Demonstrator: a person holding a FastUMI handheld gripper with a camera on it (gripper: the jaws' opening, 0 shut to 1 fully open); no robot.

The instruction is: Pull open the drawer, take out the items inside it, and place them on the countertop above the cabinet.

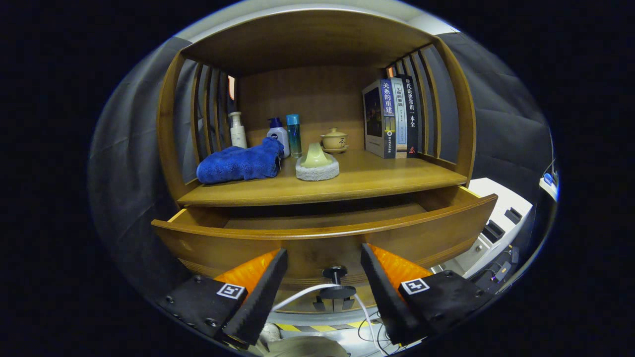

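The drawer [327, 233] stands pulled out under the desk [347, 181], its knob [335, 272] between the fingers of the gripper [324, 265], which gapes wide, holding nothing. Pulling looks done; next, reach over the front panel for whatever lies inside, hidden from here.

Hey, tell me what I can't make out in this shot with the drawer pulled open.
- Drawer interior, gripper view: its front panel and the countertop edge hide most of the inside, so any contents can't be told.
- Bottles behind the blue towel: lower parts covered.
- Gripper open, knob between fingers, untouched.
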